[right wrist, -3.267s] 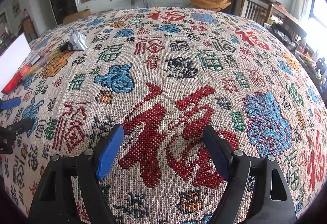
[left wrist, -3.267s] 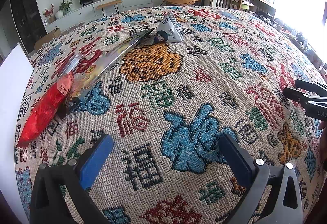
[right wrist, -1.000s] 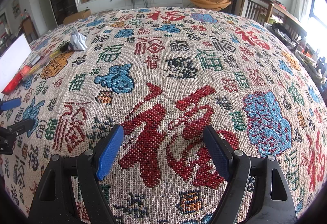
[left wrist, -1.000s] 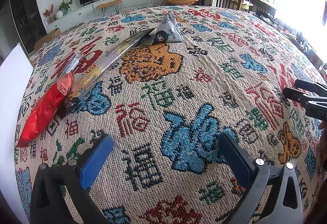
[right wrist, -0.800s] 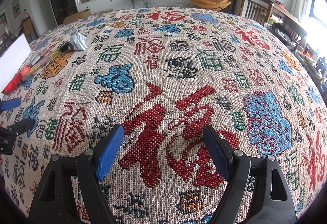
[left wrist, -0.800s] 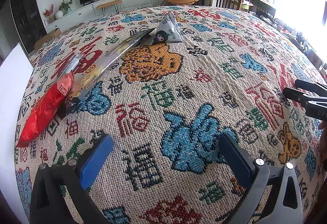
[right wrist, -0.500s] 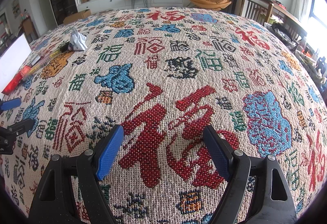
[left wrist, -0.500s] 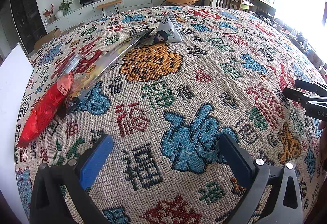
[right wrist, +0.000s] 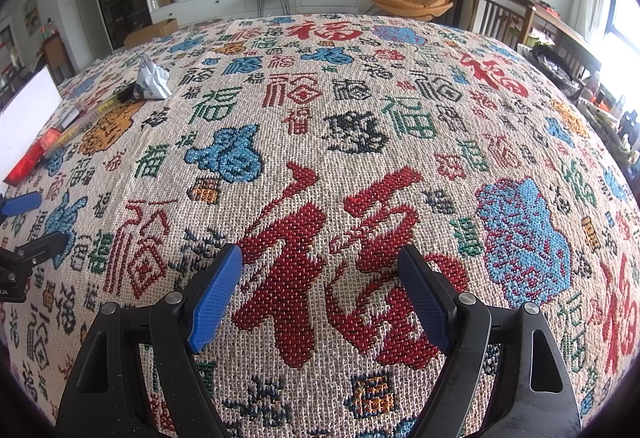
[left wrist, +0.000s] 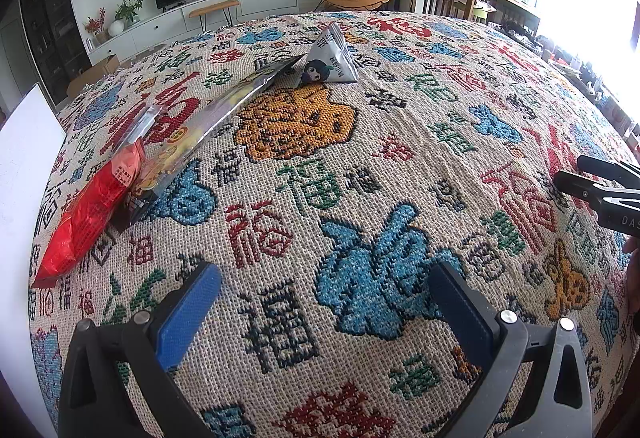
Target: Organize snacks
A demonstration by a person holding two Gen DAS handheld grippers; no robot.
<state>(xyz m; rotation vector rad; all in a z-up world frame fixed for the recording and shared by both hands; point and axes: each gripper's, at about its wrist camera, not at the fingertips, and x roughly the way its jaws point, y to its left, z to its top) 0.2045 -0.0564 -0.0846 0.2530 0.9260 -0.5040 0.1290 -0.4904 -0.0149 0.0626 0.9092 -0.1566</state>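
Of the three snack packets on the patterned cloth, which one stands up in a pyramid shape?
The white triangular packet with a cartoon face, farthest from the camera. The long silver packet and the red packet both lie flat, nearer the cloth's left edge.

Nothing has changed between the earlier pictures and now. In the left wrist view the left gripper [left wrist: 324, 274] frames the same patch of cloth [left wrist: 400, 142] at the bottom of the frame, its jaws as wide apart as before. The red packet [left wrist: 92, 210] at the left edge, the long packet [left wrist: 224, 106] above it and the triangular packet [left wrist: 330, 58] at upper centre show no shift. In the right wrist view the right gripper [right wrist: 320, 254] shows the same gap over the same red character, with no shift in the cloth pattern between its jaws.
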